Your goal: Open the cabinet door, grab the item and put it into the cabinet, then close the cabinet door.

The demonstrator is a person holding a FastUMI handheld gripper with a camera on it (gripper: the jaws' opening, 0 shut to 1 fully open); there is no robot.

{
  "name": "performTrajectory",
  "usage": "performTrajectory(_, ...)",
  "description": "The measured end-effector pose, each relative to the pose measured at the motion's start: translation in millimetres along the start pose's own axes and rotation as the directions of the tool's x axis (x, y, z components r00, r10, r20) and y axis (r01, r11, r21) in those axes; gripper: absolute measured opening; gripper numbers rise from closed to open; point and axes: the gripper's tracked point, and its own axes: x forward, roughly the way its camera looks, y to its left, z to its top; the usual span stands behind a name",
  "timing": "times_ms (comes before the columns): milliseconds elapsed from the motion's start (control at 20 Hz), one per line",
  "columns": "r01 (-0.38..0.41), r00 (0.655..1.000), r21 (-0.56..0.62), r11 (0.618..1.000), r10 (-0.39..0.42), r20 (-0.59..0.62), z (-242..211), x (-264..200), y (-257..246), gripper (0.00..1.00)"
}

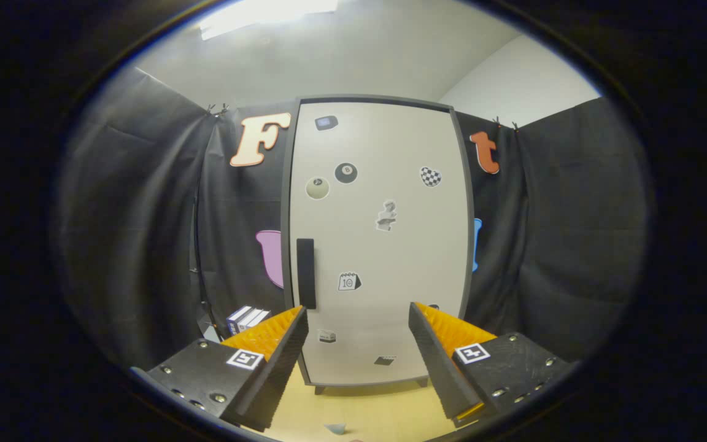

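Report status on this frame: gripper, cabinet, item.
Gripper open, holding nothing. Cabinet door shut, handle just beyond the left finger. Boxed item left of the cabinet, untouched. Nothing between fingers and handle.

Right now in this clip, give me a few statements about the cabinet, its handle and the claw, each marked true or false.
1. The cabinet door is shut. True.
2. The claw is clamped on the handle. False: its fingers are spread apart with nothing between them, short of the door.
3. The handle sits near the door's left edge, upright. True.
4. The door is bare. False: stickers dot it, among them a black ball sticker.
5. A small box stands left of the cabinet. True.
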Motion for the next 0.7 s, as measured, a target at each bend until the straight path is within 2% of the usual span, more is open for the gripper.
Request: performTrajectory(700,-0.105,0.994,0.045,0.993,0.107,-0.03,-22,101,62,0.98)
